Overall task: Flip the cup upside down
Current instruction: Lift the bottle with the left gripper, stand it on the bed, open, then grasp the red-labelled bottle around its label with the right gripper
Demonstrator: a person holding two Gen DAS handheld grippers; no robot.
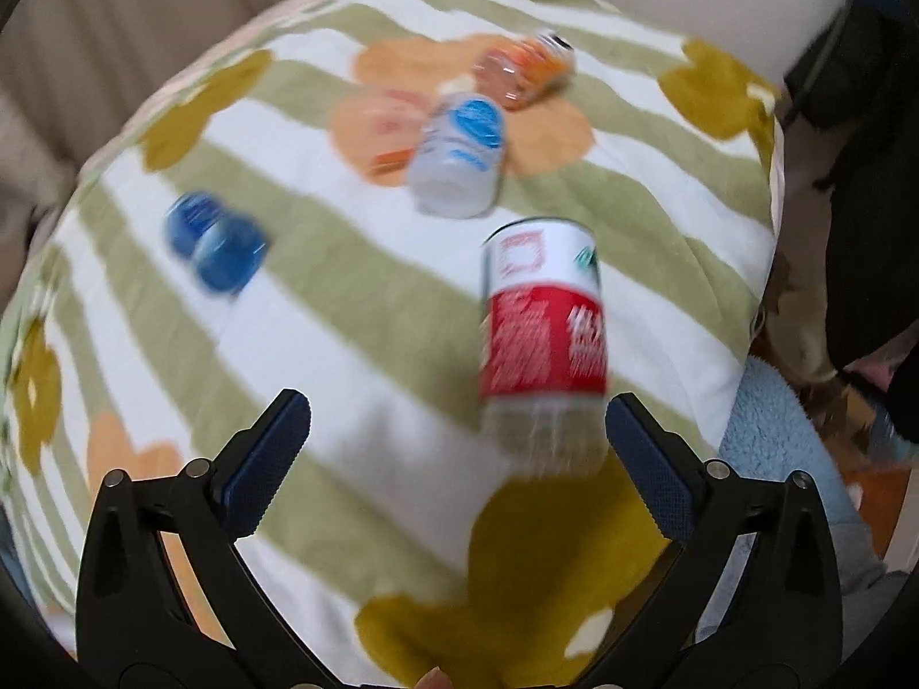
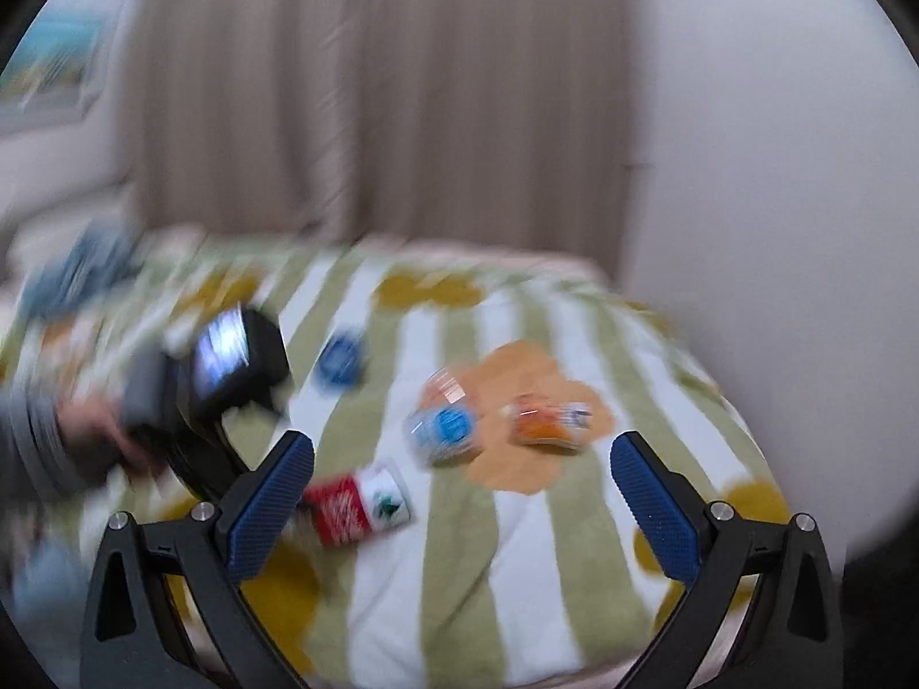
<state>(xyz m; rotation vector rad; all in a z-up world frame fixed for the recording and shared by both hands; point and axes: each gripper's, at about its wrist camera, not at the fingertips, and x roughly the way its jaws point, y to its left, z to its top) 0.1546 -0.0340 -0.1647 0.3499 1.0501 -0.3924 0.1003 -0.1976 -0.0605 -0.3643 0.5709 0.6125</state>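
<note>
Surface: tabletop (image 1: pixel 356 310) under a cloth of green and white stripes with mustard and orange flower shapes; both views blurred.
Cup: red-and-white printed cup (image 1: pixel 543 321), standing alone on the cloth just ahead of the left gripper's right-hand finger; lower part clear or pale, smeared by blur. Cannot tell which end is up. In the right wrist view, same cup (image 2: pixel 359 499) looks tilted or lying, just beside the right gripper's left finger, not between the fingers.
Left gripper: left gripper (image 1: pixel 459 425) with jaws spread wide, blue pads facing inward, holding nothing; cup near but apart from the pad.
Right gripper: right gripper (image 2: pixel 462 459) with jaws likewise wide apart and empty, above the striped cloth.
Other items: clear cup with blue lid or label (image 1: pixel 459 155) farther back, beside a peach-tinted translucent cup (image 1: pixel 373 132); orange-printed cup (image 1: pixel 525 72) lying on its side behind them; blue cup (image 1: pixel 215 241) lying well to the left.
Person: hand and grey sleeve (image 2: pixel 63 430) at the left of the right wrist view, gripping the left device with its camera (image 2: pixel 232 356).
Background: beige curtain (image 2: pixel 373 86) and pale wall (image 2: pixel 746 143) behind; light blue fleecy fabric (image 1: pixel 769 442) at the cloth's right edge.
</note>
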